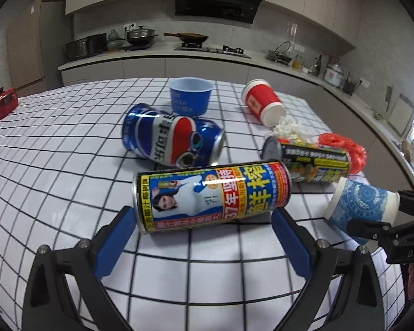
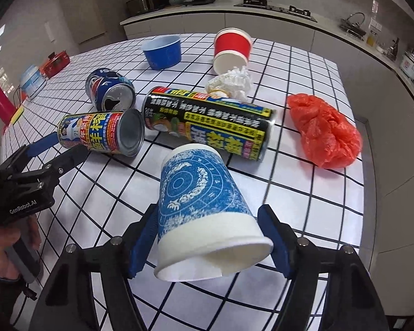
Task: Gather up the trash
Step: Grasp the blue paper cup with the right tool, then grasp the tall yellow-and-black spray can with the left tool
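Note:
A colourful printed can (image 1: 211,195) lies on its side on the checked tablecloth (image 1: 55,165). My left gripper (image 1: 201,218) is open, its blue pads at either end of the can, just short of it. My right gripper (image 2: 207,234) is open around a blue-and-white paper cup (image 2: 204,209) lying on its side; the left pad touches the cup, the right pad stands a little off. A crushed Pepsi can (image 1: 171,140), a black-and-yellow can (image 2: 209,121), a red paper cup (image 2: 231,49), a blue bowl (image 2: 162,51), crumpled tissue (image 2: 231,81) and a red plastic bag (image 2: 325,129) lie beyond.
The table's right edge (image 2: 367,165) runs close to the red bag. A kitchen counter (image 1: 151,58) with pots stands behind. Red and blue items (image 2: 41,69) sit at the table's far left. The left gripper also shows in the right wrist view (image 2: 55,149).

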`<state>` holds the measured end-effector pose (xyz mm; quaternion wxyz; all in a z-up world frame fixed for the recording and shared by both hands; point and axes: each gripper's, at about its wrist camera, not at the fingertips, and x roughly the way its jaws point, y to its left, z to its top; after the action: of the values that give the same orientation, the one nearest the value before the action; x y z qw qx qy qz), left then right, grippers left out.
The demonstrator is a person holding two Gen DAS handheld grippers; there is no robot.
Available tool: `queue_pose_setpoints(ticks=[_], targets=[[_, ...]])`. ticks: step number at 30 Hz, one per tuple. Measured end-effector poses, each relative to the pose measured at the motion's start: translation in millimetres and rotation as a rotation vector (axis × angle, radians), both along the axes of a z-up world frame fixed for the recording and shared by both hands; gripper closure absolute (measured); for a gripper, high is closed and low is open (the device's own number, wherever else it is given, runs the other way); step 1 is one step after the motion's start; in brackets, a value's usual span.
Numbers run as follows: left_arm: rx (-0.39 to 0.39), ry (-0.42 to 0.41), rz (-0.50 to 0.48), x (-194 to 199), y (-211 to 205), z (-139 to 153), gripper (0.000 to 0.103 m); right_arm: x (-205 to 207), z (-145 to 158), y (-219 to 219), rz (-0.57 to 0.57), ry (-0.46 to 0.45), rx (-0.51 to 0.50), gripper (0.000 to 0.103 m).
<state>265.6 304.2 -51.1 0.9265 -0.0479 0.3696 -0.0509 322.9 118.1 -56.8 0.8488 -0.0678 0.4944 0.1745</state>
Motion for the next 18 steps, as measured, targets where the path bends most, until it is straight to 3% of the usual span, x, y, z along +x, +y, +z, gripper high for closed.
queue_pose_setpoints(ticks=[6,10,12,18], targets=[[-0.056,-0.019,-0.075,-11,-18,5,0.004,-1,6,-19,-0.053,-0.017,-0.003,0.029],[0.045,-0.078,-0.061,-19,-17,14,0.004,-5,7,-28,-0.069,-0.020,0.006,0.029],[0.081,-0.067,-0.071,-9,-13,13,0.004,-9,6,-31,-0.069,-0.018,0.017,0.029],[0.118,-0.058,-0.168,19,-24,1,0.004,-9,-1,-33,-0.080,0.004,0.041,0.029]])
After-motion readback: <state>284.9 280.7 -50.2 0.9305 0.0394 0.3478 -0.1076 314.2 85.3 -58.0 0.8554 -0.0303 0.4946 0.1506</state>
